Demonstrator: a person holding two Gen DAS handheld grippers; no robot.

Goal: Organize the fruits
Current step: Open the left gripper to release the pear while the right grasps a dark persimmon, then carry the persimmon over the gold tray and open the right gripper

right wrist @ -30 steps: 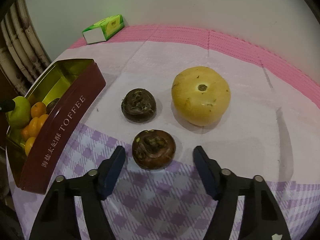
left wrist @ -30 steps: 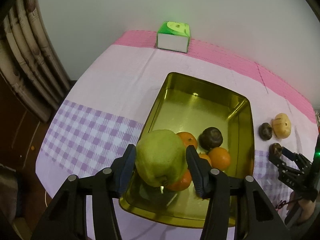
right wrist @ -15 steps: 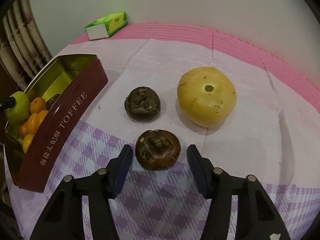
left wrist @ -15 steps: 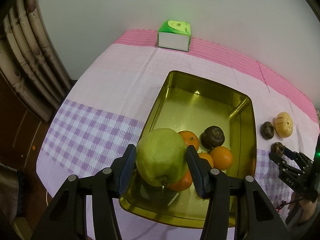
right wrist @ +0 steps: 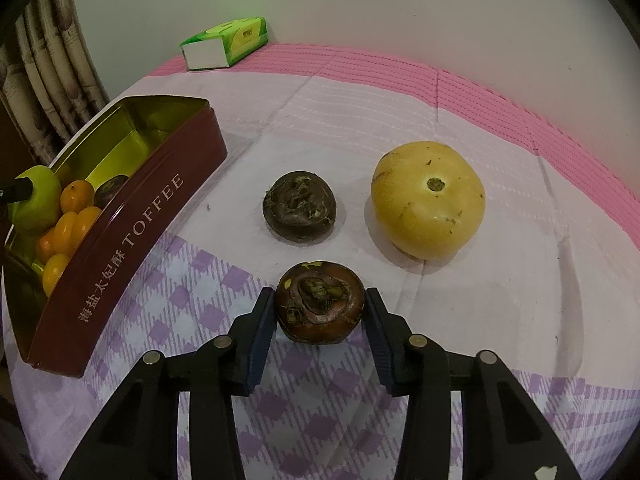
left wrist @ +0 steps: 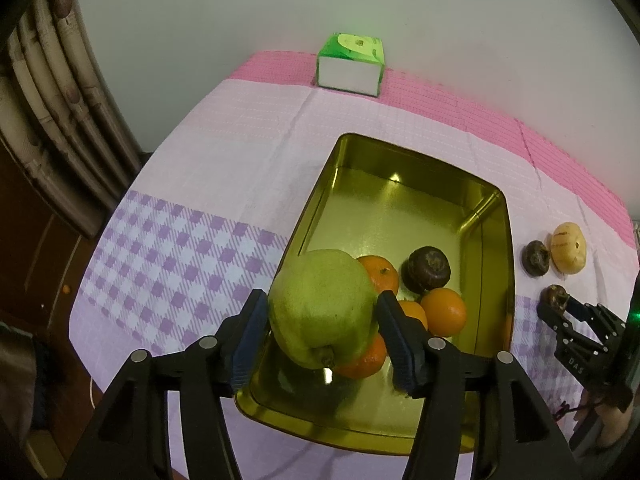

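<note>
On the pink-checked table (right wrist: 360, 128), a green pear (left wrist: 322, 308) is held pinched over the part-filled toffee tin (right wrist: 132, 240) by the left gripper (left wrist: 320, 336), while a dark fruit (right wrist: 320, 306) is clasped by the right gripper (right wrist: 320, 320); two fruits (right wrist: 428, 200) remain outside.

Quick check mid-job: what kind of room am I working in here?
Probably a home, at a small table against a plain wall. The table wears a pink and purple checked tablecloth, a green tissue box sits at the back, patterned curtains hang at the side, and the fruit goes into a reused toffee tin.
</note>
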